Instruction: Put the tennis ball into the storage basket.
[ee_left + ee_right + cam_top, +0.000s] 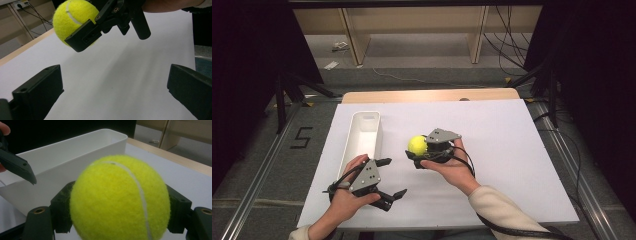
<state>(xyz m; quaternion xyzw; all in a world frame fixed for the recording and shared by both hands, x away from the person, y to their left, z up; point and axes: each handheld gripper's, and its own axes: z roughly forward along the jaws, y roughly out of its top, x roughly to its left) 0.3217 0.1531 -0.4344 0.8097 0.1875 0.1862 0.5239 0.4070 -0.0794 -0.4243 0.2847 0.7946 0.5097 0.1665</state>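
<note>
High view showed the right tool [421, 154] clamped on the tennis ball [416, 145], held just above the counter [512, 150] beside the white bin [364, 131]. Light, fuzzy and springy, the ball probably gripped best across its middle. Left gripper view showed the left tool [115, 90] spread apart, empty; right gripper view revealed the ball's seam.

A long white bin [362, 135] sits on the white-covered table [512, 150].

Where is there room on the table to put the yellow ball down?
The white table sheet lies bare right of the right gripper holding the yellow tennis ball. It is crowded between the long white plastic bin and the open left gripper.
</note>
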